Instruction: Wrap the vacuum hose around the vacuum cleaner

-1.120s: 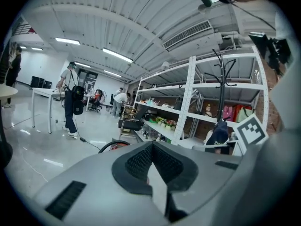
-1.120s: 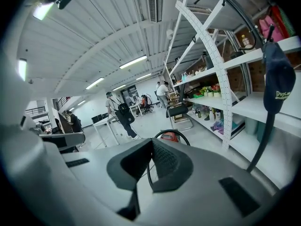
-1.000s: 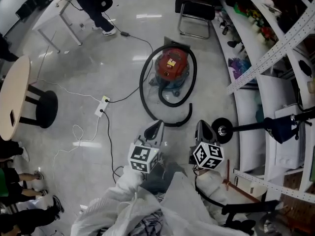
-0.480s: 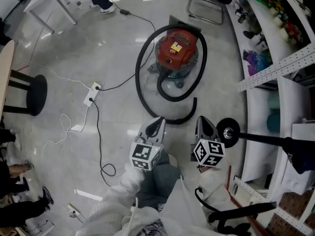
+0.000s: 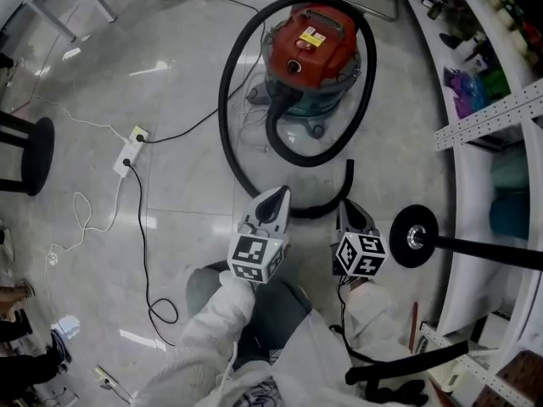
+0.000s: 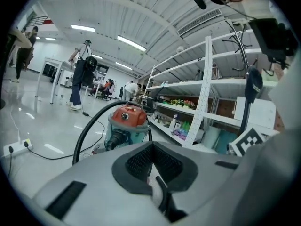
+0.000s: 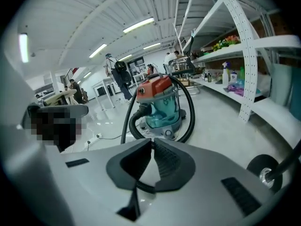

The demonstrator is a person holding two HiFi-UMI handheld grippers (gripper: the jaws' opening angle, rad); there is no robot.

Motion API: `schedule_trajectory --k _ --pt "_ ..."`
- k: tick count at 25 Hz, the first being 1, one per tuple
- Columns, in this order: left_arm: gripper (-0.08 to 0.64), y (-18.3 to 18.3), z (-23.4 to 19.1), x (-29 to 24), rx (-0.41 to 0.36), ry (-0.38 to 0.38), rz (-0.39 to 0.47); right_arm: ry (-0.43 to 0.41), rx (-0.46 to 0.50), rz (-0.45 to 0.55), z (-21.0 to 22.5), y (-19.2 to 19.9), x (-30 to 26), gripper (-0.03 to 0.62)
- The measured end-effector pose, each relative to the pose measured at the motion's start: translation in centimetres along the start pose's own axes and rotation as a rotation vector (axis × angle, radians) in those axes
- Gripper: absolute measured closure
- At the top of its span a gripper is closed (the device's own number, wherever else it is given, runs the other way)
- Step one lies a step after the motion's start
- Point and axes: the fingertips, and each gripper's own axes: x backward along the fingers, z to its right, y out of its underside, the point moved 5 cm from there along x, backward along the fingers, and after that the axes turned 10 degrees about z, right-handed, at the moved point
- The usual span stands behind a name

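Observation:
The vacuum cleaner (image 5: 310,53) has a red lid and a teal body and stands on the glossy floor ahead of me. Its black hose (image 5: 227,117) runs from the front port and loops loosely around the body. The hose's free end (image 5: 348,176) lies on the floor just before my grippers. My left gripper (image 5: 276,200) and right gripper (image 5: 349,210) hover side by side above the floor, both shut and holding nothing. The vacuum cleaner (image 6: 127,124) stands beyond the left gripper (image 6: 151,143). The right gripper (image 7: 152,140) points at the vacuum cleaner (image 7: 160,102) and the hose (image 7: 188,107).
A white power strip (image 5: 129,153) with trailing cables lies at the left, with a black stool (image 5: 25,155) further left. White shelving (image 5: 501,117) lines the right side. A stand's round black base (image 5: 414,236) sits next to my right gripper. People (image 6: 77,79) stand far off.
The head view has come closer to the vacuum cleaner, which now looks larger and sits nearer both grippers. The hose end now lies just in front of the right gripper. Both grippers stayed shut.

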Motion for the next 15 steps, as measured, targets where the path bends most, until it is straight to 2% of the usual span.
schedule_trajectory --k 3,7,9,11,13,15 --pt "0.558 4.3 -2.2 -1.9 -0.057 0.043 -0.009 -0.022 0.013 -0.005 1.0 5.3 -3.5 0.578" --pt "0.558 9.5 -3.5 -4.6 -0.151 0.181 -0.029 -0.054 0.064 -0.050 2.7 11.5 -7.6 0.577" --pt "0.558 12.0 -4.0 -5.0 -0.178 0.223 -0.051 -0.071 0.111 -0.104 3.4 14.6 -8.9 0.577" --pt "0.558 13.5 -4.5 -5.2 -0.135 0.202 -0.057 -0.094 0.158 -0.168 4.1 17.4 -9.7 0.567" --pt "0.558 14.7 -4.9 -5.2 -0.054 0.148 -0.054 -0.119 0.187 -0.232 4.7 19.8 -10.1 0.507" --pt "0.558 16.1 -5.3 -5.0 -0.014 0.111 -0.051 -0.152 0.215 -0.281 5.2 21.5 -10.4 0.489"
